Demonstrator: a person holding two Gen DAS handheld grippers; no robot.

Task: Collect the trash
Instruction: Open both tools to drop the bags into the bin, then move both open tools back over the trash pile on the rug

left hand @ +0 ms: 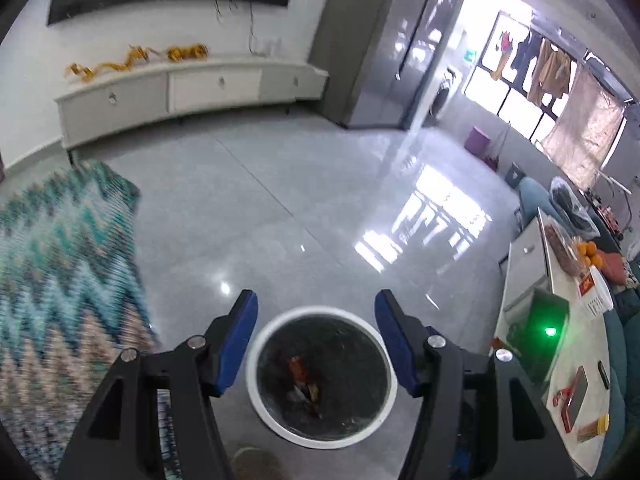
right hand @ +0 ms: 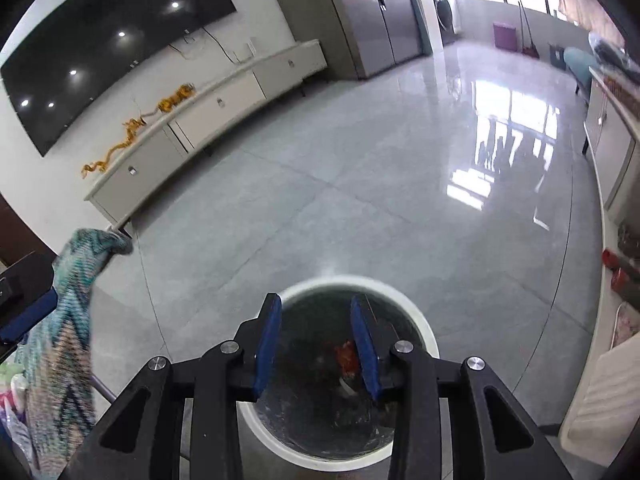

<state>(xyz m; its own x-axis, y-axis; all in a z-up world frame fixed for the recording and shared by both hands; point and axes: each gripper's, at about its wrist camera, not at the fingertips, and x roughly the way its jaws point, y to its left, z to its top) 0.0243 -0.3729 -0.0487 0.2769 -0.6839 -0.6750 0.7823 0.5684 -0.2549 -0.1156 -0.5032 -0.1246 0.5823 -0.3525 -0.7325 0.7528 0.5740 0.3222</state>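
Both grippers hover over the bin. Left gripper gapes wide, empty; right gripper is half open, nothing between its pads. Risk: a careless dip clips the white rim at 6 o'clock and tips it. Inside, wrappers lie on a dark liner, red scraps showing.

Glossy tiled floor; woven rug; white-rimmed bin, black liner.
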